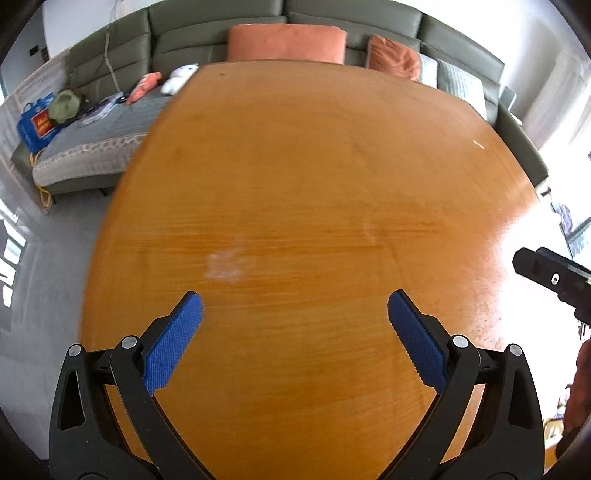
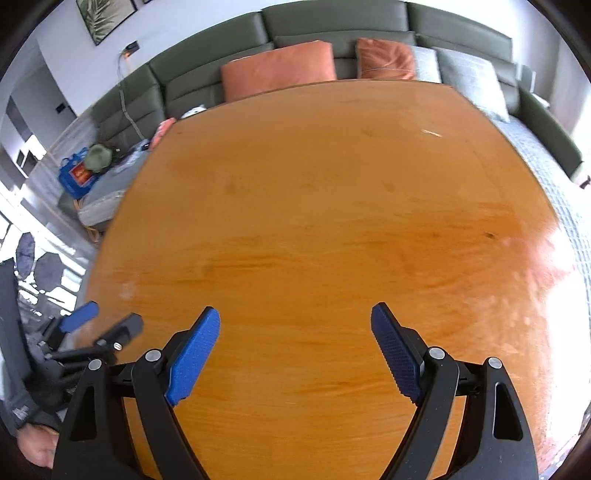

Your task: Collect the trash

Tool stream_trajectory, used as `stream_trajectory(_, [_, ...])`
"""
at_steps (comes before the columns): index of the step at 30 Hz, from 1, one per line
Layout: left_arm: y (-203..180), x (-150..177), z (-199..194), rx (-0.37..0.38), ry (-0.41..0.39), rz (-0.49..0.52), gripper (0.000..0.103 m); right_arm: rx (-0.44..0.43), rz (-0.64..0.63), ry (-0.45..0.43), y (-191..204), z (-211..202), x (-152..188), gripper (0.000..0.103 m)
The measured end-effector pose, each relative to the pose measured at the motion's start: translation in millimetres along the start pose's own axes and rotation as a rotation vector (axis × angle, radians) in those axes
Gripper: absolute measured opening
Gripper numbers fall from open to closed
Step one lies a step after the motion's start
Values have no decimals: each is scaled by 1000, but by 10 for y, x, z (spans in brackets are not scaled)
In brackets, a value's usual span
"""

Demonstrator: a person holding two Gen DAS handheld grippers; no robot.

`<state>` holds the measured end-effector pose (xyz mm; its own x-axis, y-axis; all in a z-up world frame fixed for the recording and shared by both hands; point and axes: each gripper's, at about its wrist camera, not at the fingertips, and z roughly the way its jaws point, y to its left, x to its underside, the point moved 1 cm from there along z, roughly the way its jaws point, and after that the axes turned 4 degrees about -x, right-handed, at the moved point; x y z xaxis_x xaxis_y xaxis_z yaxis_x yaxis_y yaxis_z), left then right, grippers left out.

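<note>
- Left gripper [image 1: 295, 306] hung above the near half of the wooden table [image 1: 295, 177], pointing steeply down; its blue pads [image 1: 173, 343] stood wide apart with only bare wood between them.
- Right gripper [image 2: 295, 317] was also above the near part of the table, jaws wide, nothing between the blue pads [image 2: 194, 358].
- In the left wrist view, part of the right gripper's black body showed at the table's right edge.
- In the right wrist view, the left gripper showed off the table's near-left corner, one blue pad visible.
- The one likely piece of trash: a small pale sliver [image 1: 479, 144] lying flat on the table near its far right edge, well apart from both grippers. Same sliver [image 2: 432, 133] showed in the right wrist view; too small to tell what it was.
- A faint whitish smudge [image 1: 225, 264] marked the table surface just beyond the left gripper's left pad.
- Behind the table's far edge stood a grey-green sofa [image 1: 221, 22] with two orange cushions [image 1: 288, 42] and pale grey pillows [image 1: 458, 79].
- Left of the table, on the sofa's chaise: a white soft toy [image 1: 180, 77], an orange soft toy [image 1: 144, 86], a green hat [image 1: 64, 105] and a blue bag [image 1: 35, 127].
- Framed picture [image 2: 103, 16] on the wall above the sofa's left end.
</note>
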<state>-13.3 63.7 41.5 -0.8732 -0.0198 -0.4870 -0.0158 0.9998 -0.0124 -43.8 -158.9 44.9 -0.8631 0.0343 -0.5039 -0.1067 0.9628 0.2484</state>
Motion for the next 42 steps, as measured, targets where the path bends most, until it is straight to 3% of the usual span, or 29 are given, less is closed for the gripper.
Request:
stream_trajectory(3, [-188,12,99,-3,2,15,97,12,5,-5,-212,36,102,84])
stream_trajectory(12, [-516,117,280,-37,-16,35,97,36,-35,-22,-360,200,261,84])
stream_trajectory(20, [-515,194,393,-75,-64,26,97,97,-81,-58,-358,327,294,86])
stream_trajectory(27, [-541,235,393,-69,-98,32,97,146,-103,-94,-363,396,376,100])
stream_trajectory(42, [-536,234,392,-67,-97,33,97,147,-103,-94,-376,403,370,100])
